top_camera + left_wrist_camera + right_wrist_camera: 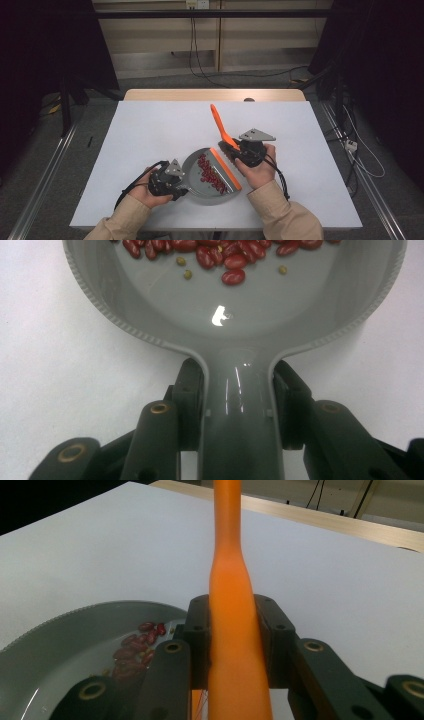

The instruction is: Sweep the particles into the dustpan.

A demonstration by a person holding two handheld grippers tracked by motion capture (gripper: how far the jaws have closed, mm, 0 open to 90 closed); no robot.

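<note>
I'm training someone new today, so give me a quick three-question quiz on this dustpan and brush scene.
1. True or false: the left tool grips the dustpan by its handle.
2. What does the right tool hold? A) brush B) spoon C) cloth
3. What lies in the dustpan?

Key: 1 true. 2 A, the orange brush. 3 Red beans, plus a few small greenish ones.
</note>
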